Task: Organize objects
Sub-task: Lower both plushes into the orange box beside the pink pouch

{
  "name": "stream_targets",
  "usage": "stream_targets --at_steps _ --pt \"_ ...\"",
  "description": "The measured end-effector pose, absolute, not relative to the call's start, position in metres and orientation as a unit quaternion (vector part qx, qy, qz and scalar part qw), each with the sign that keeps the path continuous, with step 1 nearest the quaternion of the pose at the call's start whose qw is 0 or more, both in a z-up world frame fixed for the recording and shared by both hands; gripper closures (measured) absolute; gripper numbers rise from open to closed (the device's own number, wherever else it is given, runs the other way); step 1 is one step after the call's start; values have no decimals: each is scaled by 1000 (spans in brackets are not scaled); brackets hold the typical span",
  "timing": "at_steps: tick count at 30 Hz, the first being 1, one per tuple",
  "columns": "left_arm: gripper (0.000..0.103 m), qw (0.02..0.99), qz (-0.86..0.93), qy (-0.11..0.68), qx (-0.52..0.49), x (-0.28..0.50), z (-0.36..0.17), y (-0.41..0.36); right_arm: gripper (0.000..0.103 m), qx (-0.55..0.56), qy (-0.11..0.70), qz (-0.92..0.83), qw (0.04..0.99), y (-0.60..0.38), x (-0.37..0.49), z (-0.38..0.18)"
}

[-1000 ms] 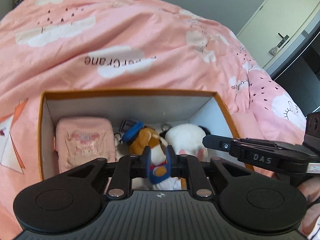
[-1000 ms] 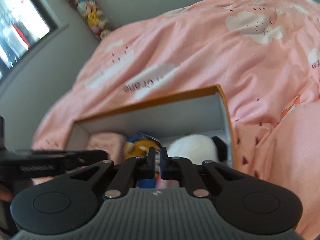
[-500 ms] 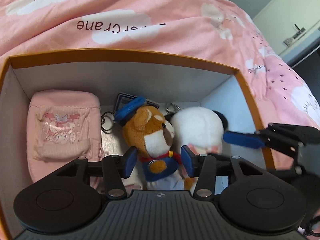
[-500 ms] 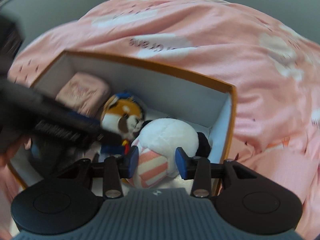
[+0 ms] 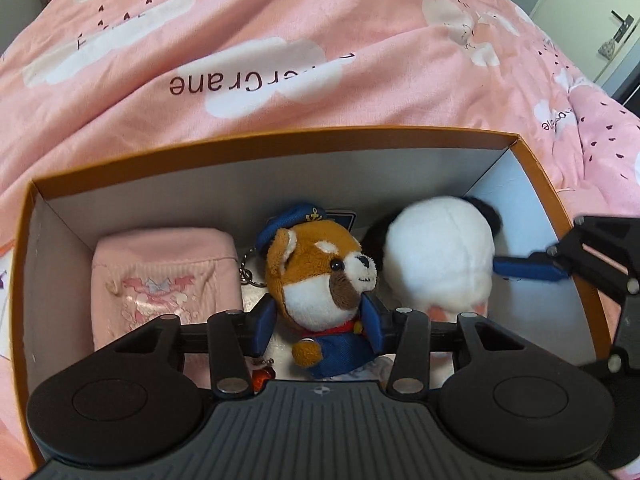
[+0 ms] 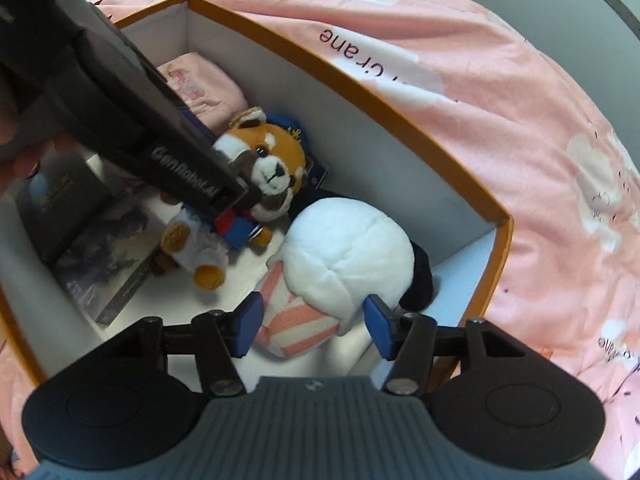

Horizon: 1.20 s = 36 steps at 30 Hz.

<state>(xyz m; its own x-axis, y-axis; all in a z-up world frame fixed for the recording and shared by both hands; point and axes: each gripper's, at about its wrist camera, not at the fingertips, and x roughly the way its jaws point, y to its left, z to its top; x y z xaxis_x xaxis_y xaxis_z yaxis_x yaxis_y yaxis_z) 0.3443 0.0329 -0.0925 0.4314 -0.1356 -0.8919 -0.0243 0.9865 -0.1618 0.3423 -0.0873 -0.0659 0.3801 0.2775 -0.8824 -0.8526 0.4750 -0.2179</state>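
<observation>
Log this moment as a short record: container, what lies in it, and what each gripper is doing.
container: orange box with white inside, on a pink duvet
contents: pink pouch, red panda plush in blue sailor outfit, white panda plush, dark booklets
left gripper: jaws closing, either side of the red panda plush's neck
right gripper: jaws opening, pads clear of the white panda plush's striped part
</observation>
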Motion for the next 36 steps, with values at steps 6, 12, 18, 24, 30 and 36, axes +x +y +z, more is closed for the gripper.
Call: stream_targets --at_steps 6,12,18,24,30,36 --pt "55 848 -73 521 -58 349 -89 27 45 -318 412 379 765 -93 357 -64" --pt "56 843 -69 527 -87 349 -94 32 46 -301 408 381 773 -97 357 -61" --pt "48 817 -139 558 -54 340 -82 34 46 -294 404 379 779 -93 356 -62" --pt "60 790 -173 585 60 322 -96 9 50 -278 401 381 785 -95 357 -60" --pt "62 779 -177 589 118 318 -114 -3 53 -270 402 386 785 -100 360 -59" --pt "62 750 -226 601 159 317 -113 -11 52 -273 396 388 786 -100 358 -60"
